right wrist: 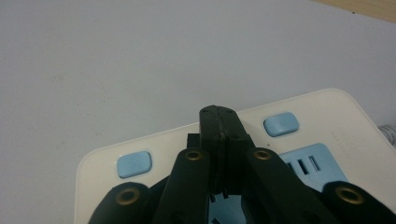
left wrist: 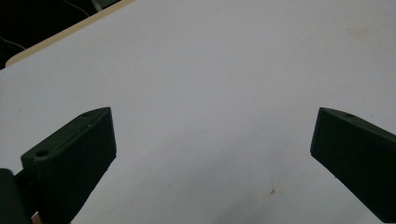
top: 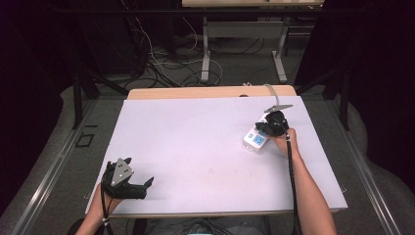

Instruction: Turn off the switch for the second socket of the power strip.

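Two grippers, one power strip, and the action is all on the right

Two grippers are in play over the white table top. Nearest in, at the near left corner, the left gripper rests low on the surface with its jaws spread wide apart and nothing between them; the left gripper view shows just bare white sheet in the gap. My read: it is parked out of the way, waiting its turn.

Farther out, on the right side, the right gripper is down over the one power strip, and its jaws are pressed tight together into a single blunt tip. That looks like a poking pose rather than a grab: the closed tip sits on the strip's white face between two small blue buttons, beside a blue socket panel. Whether it is actually pressing down, I cannot tell.

Count on the strip in the right gripper view: two blue buttons and one socket panel clearly seen. A cable runs from the strip toward the table's far edge.
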